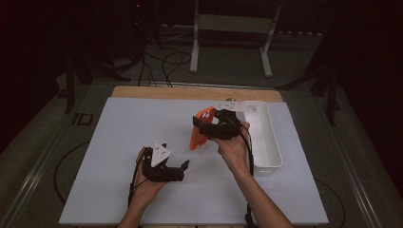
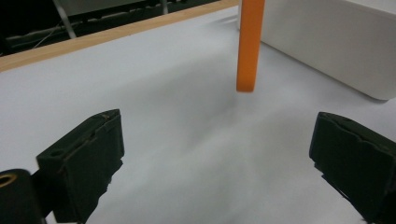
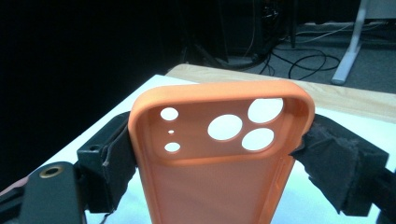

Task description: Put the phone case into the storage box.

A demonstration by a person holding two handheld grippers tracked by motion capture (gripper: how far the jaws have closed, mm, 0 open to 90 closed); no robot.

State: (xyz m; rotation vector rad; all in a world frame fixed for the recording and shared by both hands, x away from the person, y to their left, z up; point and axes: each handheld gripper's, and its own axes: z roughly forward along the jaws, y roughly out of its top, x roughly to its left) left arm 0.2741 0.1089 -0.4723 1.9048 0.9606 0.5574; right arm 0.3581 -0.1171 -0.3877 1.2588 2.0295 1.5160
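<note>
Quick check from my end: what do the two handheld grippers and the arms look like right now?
Both are black, blocky handheld units. The left gripper carries a pale grey three-cornered plate on top and a black cable trailing back along the forearm. The right gripper is black too, its cable running down by the wrist. Its jaws have dark, rough-looking pads. Both forearms are bare, with no sleeves in view.
</note>
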